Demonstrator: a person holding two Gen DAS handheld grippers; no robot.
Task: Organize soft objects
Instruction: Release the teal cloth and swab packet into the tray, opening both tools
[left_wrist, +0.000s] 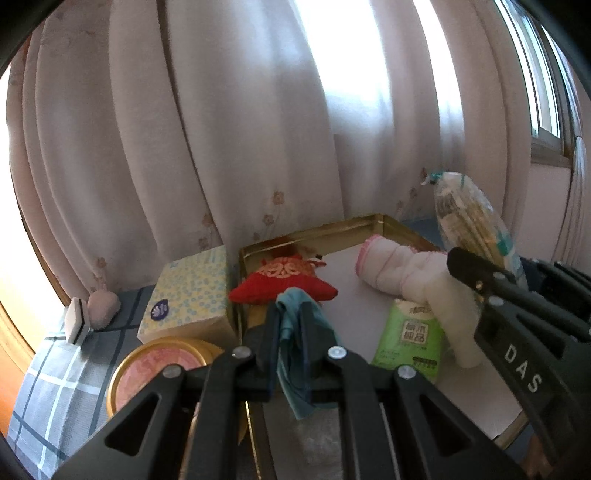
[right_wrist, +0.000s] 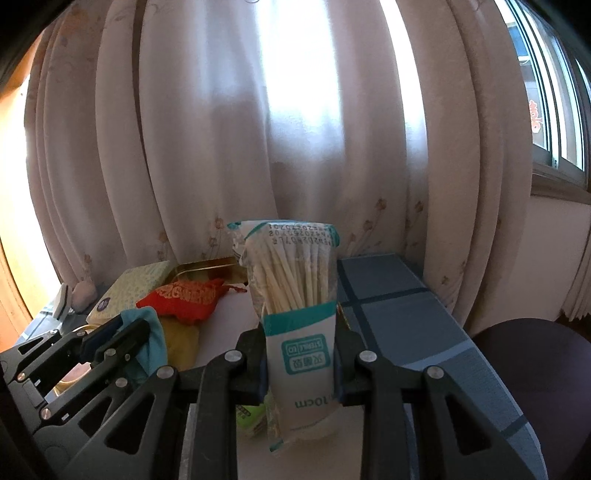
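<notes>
The clear plastic packet of cotton swabs (right_wrist: 295, 295), printed teal and white, stands upright at centre frame in your right gripper (right_wrist: 300, 365), clenched on its lower half; your left gripper (left_wrist: 291, 332) pinches a limp teal cloth (left_wrist: 293, 350) above the gold-rimmed tray (left_wrist: 332, 225). You seem mid-carry; next, lower each into free tray space beside the red embroidered pouch (left_wrist: 282, 282).

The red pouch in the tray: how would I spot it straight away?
Find the gold-rimmed tray in front of the curtain. In its back left corner, beside the yellow tissue box, lies the red pouch. It is the only red thing there, with pale embroidery on top, unlike the white rolled towel and the green tissue pack nearby.
</notes>
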